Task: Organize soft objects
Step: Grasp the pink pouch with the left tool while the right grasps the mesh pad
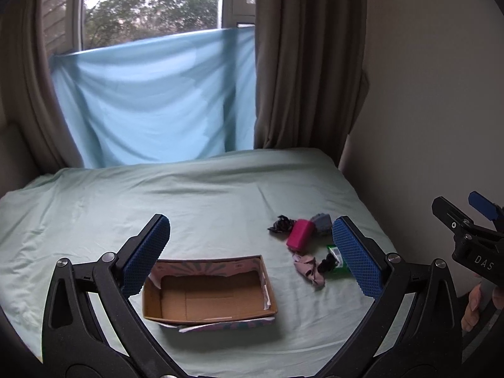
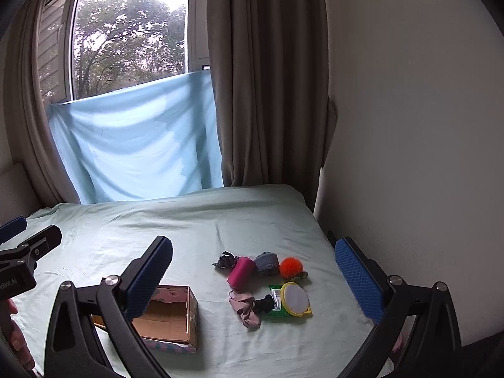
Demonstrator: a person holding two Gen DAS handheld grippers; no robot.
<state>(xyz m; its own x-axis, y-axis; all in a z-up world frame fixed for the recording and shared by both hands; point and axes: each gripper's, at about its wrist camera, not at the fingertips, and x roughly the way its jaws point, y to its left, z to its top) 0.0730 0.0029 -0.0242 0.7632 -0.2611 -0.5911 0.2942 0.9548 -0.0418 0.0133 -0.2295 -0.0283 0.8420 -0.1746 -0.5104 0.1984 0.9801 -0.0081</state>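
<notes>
An open, empty cardboard box [image 1: 208, 296] lies on the pale green bed sheet [image 1: 189, 195]; it also shows in the right wrist view [image 2: 170, 318]. A cluster of small soft items lies to its right: a magenta roll [image 2: 241, 273], a grey-blue cloth [image 2: 267, 263], an orange pom-pom [image 2: 290, 267], a dark scrunchie [image 2: 225, 260], a pink cloth [image 2: 245, 308], a black scrunchie [image 2: 264, 304] and a yellow-rimmed round pad [image 2: 295, 299] on a green packet [image 2: 276, 312]. My left gripper [image 1: 252, 255] is open above the box. My right gripper [image 2: 253, 280] is open above the cluster. Both are empty.
Brown curtains [image 2: 267, 78] and a light blue cloth [image 1: 157, 100] over the window [image 2: 129, 34] stand behind the bed. A white wall [image 2: 409, 126] runs along the bed's right edge. The right gripper shows at the left wrist view's right edge [image 1: 472, 236].
</notes>
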